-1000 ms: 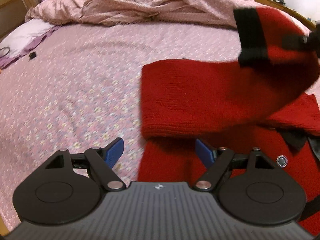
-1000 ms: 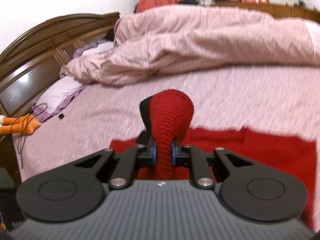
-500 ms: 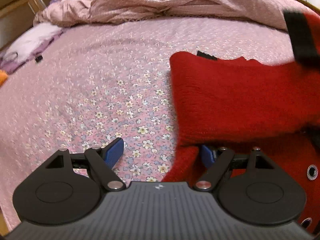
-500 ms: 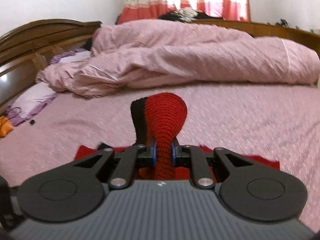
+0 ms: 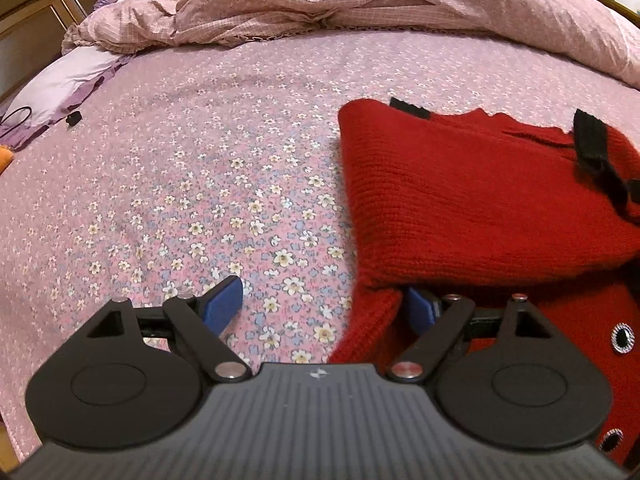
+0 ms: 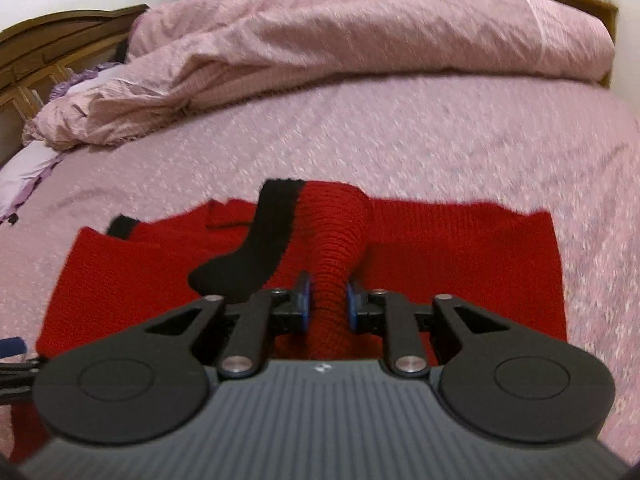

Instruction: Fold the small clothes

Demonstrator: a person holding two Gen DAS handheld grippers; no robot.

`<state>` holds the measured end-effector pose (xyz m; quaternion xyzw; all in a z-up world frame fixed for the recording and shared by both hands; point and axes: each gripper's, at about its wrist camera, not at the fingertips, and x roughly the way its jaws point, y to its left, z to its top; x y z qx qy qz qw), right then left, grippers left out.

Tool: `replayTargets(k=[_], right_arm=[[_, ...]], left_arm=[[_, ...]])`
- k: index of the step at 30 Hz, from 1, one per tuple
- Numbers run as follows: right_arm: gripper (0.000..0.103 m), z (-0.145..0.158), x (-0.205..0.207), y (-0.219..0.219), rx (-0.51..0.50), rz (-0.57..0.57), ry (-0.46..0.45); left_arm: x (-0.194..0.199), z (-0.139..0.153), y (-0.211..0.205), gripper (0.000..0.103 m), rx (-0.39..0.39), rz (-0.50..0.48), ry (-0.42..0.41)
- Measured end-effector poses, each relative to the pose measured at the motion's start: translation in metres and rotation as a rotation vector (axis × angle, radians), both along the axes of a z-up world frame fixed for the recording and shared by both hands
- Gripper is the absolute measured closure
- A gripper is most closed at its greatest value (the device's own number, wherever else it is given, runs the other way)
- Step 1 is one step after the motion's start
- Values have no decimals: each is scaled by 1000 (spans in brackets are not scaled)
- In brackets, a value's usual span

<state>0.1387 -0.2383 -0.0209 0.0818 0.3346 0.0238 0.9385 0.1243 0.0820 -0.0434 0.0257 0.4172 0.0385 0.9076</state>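
Right now the red knit sweater (image 5: 480, 200) lies on the bed (image 5: 200, 160), spread over the flowered pink sheet toward the near edge, with one sleeve folded across the body. In the left wrist view the left gripper (image 5: 320, 304) sits low at that near edge with its jaws wide apart: the one blue finger pad (image 5: 224, 300) rests over bare sheet, while the other is tucked against the sweater's folded left border (partly hidden by the knit). Nothing is clamped between them.

In the right wrist view the right gripper (image 6: 326, 304) is closed on the sweater's sleeve (image 6: 336, 232), the red ribbed knit pinched between its two blue pads and bulging up ahead of them. The sleeve's black cuff (image 6: 260, 252) droops to the left of the pinched part, over the red body. That view is somewhat blurred.

Silver-rimmed buttons (image 5: 622, 336) show on the sweater at the lower right of the left wrist view. A rumpled pink duvet (image 6: 360, 48) is heaped along the far side of the bed, a lilac pillow (image 5: 60, 84) lies at the far left corner, and a dark wooden headboard (image 6: 60, 48) stands behind it.
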Motion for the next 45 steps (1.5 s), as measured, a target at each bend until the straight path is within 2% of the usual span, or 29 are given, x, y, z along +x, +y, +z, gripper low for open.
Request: replayTargets(k=[4, 6, 12, 18, 23, 27, 30, 31, 32, 33, 39, 42, 45], right_arm=[[58, -1, -8, -7, -11, -38, 5], [55, 3, -14, -11, -28, -51, 13], [55, 25, -33, -16, -39, -59, -2], [53, 38, -35, 7, -9, 71, -30], [53, 27, -23, 45, -115, 194, -40], [53, 15, -11, 63, -228, 192, -28], [58, 11, -8, 61, -266, 137, -21], [77, 12, -9, 56, -243, 116, -21], [87, 14, -10, 50, -216, 91, -22], [90, 17, -12, 44, -198, 68, -25], [92, 47, -39, 7, -165, -66, -153], [92, 50, -48, -21, -116, -131, -163], [92, 37, -53, -46, -72, -177, -135]], left_arm=[[-10, 10, 0, 16, -9, -19, -6], [-13, 17, 1, 16, -14, -25, -12], [-20, 42, 4, 16, -37, -20, -53], [-8, 51, -5, 16, -36, -37, -79], [7, 46, -15, 16, -51, -66, -76], [19, 39, -22, 16, -39, -81, -73], [27, 35, -24, 16, -40, -81, -70], [29, 35, -24, 16, -42, -81, -72], [32, 34, -24, 16, -43, -82, -74], [34, 34, -26, 16, -42, -87, -78], [49, 28, -36, 16, 14, -109, -87], [55, 23, -36, 16, 12, -103, -79], [59, 18, -38, 16, 22, -106, -72]])
